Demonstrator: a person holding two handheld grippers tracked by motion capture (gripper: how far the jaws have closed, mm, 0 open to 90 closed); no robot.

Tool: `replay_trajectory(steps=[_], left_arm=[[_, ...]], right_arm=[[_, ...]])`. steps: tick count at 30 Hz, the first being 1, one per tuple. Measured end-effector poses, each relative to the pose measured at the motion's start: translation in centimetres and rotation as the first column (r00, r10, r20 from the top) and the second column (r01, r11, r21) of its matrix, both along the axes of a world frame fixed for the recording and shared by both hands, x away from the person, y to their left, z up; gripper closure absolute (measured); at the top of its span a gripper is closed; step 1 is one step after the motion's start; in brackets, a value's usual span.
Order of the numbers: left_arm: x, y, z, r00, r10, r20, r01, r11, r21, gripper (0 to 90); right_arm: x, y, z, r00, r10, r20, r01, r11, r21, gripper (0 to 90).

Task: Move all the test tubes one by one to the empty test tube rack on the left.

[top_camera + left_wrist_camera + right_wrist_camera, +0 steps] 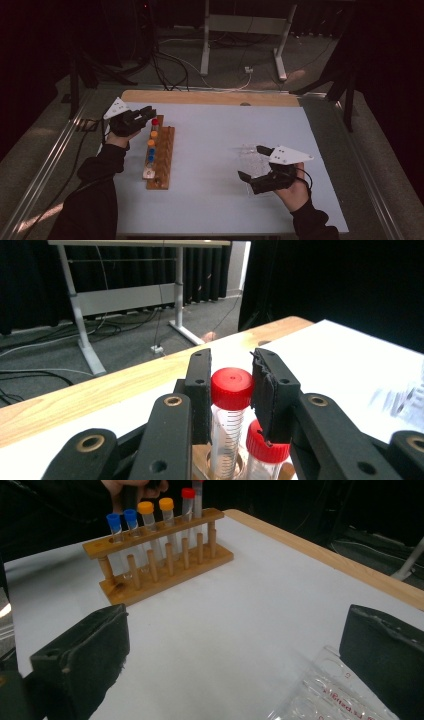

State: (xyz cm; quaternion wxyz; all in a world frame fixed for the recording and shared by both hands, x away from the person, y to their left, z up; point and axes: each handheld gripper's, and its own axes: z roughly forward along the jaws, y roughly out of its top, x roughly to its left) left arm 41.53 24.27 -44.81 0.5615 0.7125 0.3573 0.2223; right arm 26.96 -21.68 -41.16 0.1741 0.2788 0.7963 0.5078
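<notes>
Long wooden test-tube rack (165, 160) sits at left of the white counter (215, 145), w/ clear plastic tubes standing upright in its holes: blue-capped pair (122, 517), orange-capped pair (156, 505), then a red-capped tube (188, 494). The tubes look empty as far as can be told. Left claw (231, 385) is at the rack's far end, pressed onto the red screw cap of a graduated clear tube (231, 388), pinching it; tube's lower end is in the rack's end hole, next to the other red-capped one. Right claw (256, 163) is spread wide, well apart from the rack, around a clear plastic well tray (330, 695) lying flat on the counter; wells look empty.
</notes>
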Motion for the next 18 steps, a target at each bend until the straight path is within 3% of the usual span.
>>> replay_trajectory(steps=[4,6,10,14,17,18], left_arm=[[-0.05,-0.14,-0.67,1.0000,-0.005,0.003,0.005,0.9998,0.019,71.9],[-0.05,-0.13,-0.83,1.0000,-0.004,0.000,0.004,1.0000,0.001,71.8],[-0.09,-0.17,-1.02,0.9999,-0.009,0.014,0.010,0.9999,-0.005,71.8],[-0.08,-0.23,-0.88,1.0000,-0.002,0.002,0.002,1.0000,0.001,71.4],[-0.04,-0.16,-0.70,1.0000,-0.004,-0.007,0.004,1.0000,-0.007,66.1],[-0.08,-0.18,-0.59,0.9999,-0.001,-0.012,0.001,1.0000,-0.008,59.6]], right_arm=[[0.01,-0.06,0.04,1.0000,0.000,-0.006,0.000,1.000,0.004,0.0],[0.04,-0.11,0.05,1.0000,-0.001,-0.009,0.001,1.000,0.007,0.0],[0.03,-0.10,0.08,1.0000,0.001,-0.009,-0.001,1.000,0.007,0.0],[0.07,-0.14,0.08,0.9999,0.000,-0.014,0.000,1.000,0.006,0.0],[0.07,-0.20,0.15,0.9999,-0.003,-0.012,0.003,1.000,0.005,0.0],[0.07,-0.22,0.16,0.9999,-0.002,-0.011,0.002,1.000,0.008,0.0]])
